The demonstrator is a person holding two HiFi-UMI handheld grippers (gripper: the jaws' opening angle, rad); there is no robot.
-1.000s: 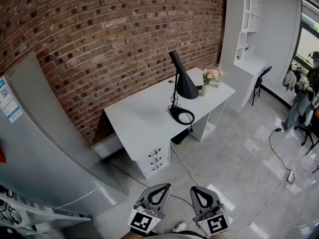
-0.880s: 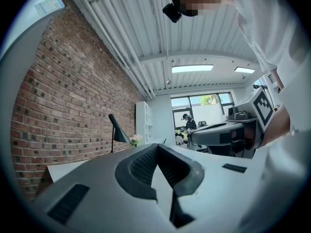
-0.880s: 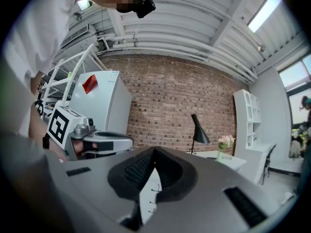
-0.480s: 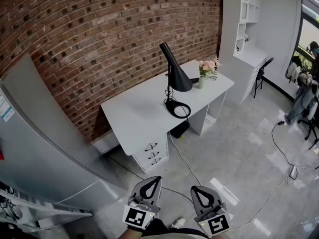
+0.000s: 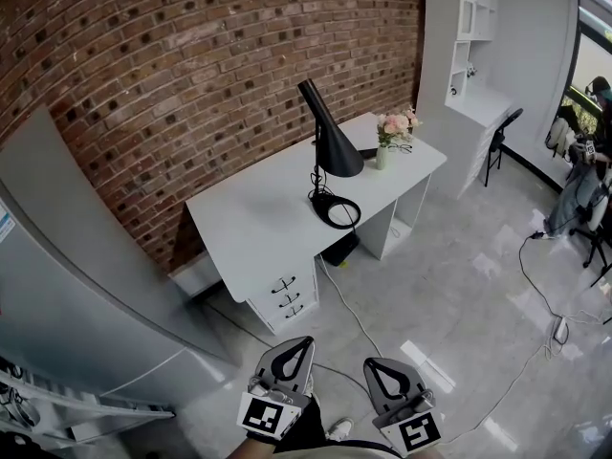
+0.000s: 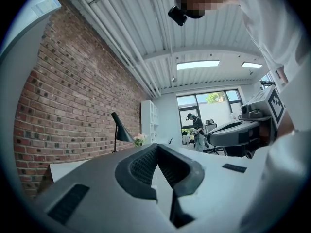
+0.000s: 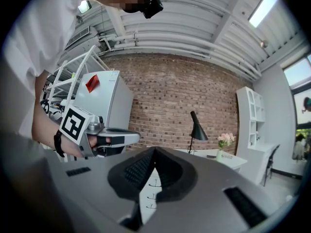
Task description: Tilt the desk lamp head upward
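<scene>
Brick wall [image 5: 191,84] backed the white table [image 5: 239,228] where the black desk lamp [image 5: 337,157] stood, well apart from left tongs [image 5: 298,344] and right tongs [image 5: 377,363], both closed, empty; a hard shove might topple it onto the flower vase [image 5: 382,157].

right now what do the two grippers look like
The left gripper and right gripper are pale grey with black ribbed pads in a teardrop loop, each with a cube bearing a square marker. The person wears a white top and dark wristband.
</scene>
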